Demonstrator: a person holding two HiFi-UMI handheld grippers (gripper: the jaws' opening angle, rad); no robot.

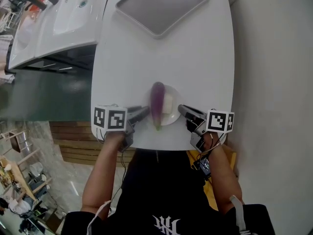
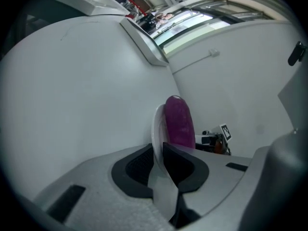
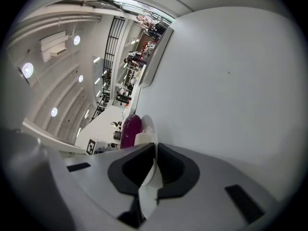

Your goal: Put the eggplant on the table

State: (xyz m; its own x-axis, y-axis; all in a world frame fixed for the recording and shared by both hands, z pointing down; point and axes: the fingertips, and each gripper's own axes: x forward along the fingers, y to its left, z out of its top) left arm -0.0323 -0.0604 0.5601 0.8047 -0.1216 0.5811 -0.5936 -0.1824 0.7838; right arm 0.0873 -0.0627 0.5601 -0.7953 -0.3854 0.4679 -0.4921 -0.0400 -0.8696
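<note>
A purple eggplant (image 1: 157, 103) lies on a small white plate (image 1: 172, 112) beside a white block (image 1: 168, 101), close to the front edge of the white table (image 1: 195, 58). My left gripper (image 1: 145, 111) is at the plate's left rim. In the left gripper view the rim (image 2: 158, 129) runs between the slightly parted jaws of that gripper (image 2: 159, 153), with the eggplant (image 2: 179, 121) just beyond. My right gripper (image 1: 182, 109) is shut on the right rim. In the right gripper view that gripper (image 3: 155, 158) pinches the thin plate edge (image 3: 148, 126), and the eggplant (image 3: 130, 131) lies behind it.
A grey tray (image 1: 161, 6) sits at the far end of the table. A white sink counter (image 1: 58, 18) stands to the left across a gap. The table's front edge runs just below the plate, against the person's body.
</note>
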